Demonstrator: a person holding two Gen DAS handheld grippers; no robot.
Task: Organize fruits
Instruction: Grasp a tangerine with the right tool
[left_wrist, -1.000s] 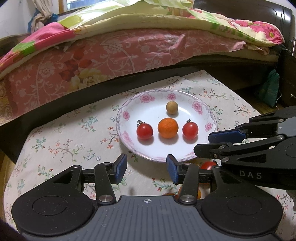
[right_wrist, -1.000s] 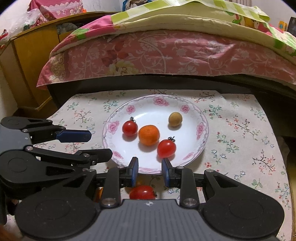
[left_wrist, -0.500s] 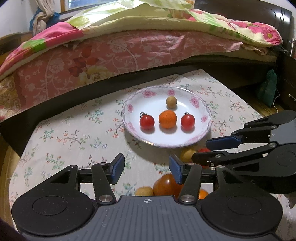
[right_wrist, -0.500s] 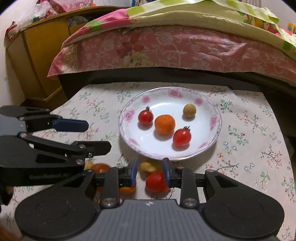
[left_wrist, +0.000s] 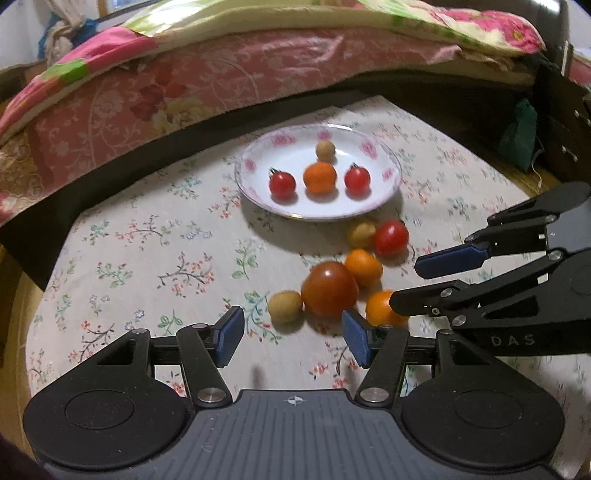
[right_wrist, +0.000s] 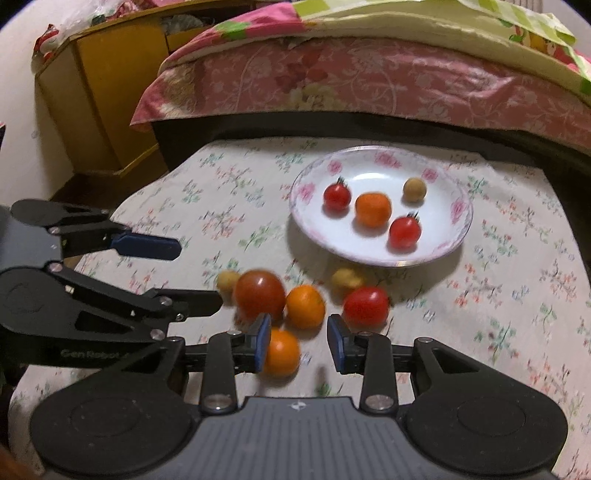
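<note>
A white floral plate (left_wrist: 384, 162) (right_wrist: 458, 206) holds two cherry tomatoes, an orange fruit (left_wrist: 320, 178) and a small tan fruit. On the cloth in front of it lie a big tomato (left_wrist: 328, 288) (right_wrist: 260, 294), two orange fruits (left_wrist: 364, 266) (right_wrist: 306, 306), a red cherry tomato (left_wrist: 390, 238) (right_wrist: 365, 306) and two tan fruits (left_wrist: 285, 306). My left gripper (left_wrist: 293, 339) is open and empty, just short of the big tomato. My right gripper (right_wrist: 299, 343) is open, with an orange fruit (right_wrist: 281, 352) beside its left finger.
The round table wears a floral cloth (left_wrist: 147, 251). A bed with pink bedding (left_wrist: 221, 74) runs behind it. A yellow cabinet (right_wrist: 99, 96) stands at the back left in the right wrist view. A green bag (left_wrist: 521, 133) hangs at the right.
Both grippers have pulled back from the plate, so the loose fruits on the cloth now show in front of them. The fruits have not moved.
</note>
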